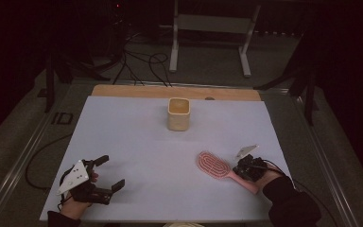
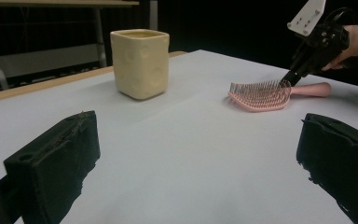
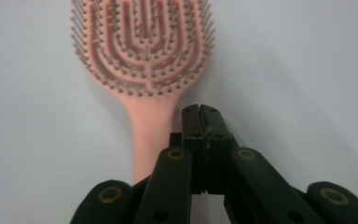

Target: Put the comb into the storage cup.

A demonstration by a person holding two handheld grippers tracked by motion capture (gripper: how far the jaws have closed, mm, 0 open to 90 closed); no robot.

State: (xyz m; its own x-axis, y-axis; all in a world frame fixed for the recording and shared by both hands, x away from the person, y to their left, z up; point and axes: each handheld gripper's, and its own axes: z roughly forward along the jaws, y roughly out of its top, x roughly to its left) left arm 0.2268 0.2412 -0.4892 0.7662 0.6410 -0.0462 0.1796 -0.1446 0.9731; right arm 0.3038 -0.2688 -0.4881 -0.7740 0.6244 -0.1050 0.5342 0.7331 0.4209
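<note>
Your left tongs (image 1: 109,178) rest spread wide at the near edge of the tabletop (image 1: 137,142). Your right tongs (image 3: 202,116) are pressed together, empty, just beside the handle of the pink hairbrush (image 3: 142,56) lying bristles-up. Farther off stands the cream cup (image 1: 178,114).

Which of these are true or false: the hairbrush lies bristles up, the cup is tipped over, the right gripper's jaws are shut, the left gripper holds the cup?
The pink hairbrush lies bristles up: true.
The cream cup is tipped over: false, it stands upright on the white table.
The right gripper has its jaws shut: true, pressed together with nothing between them, beside the brush's handle.
The left gripper holds the cup: false, its jaws stand wide open, far from the cup.
</note>
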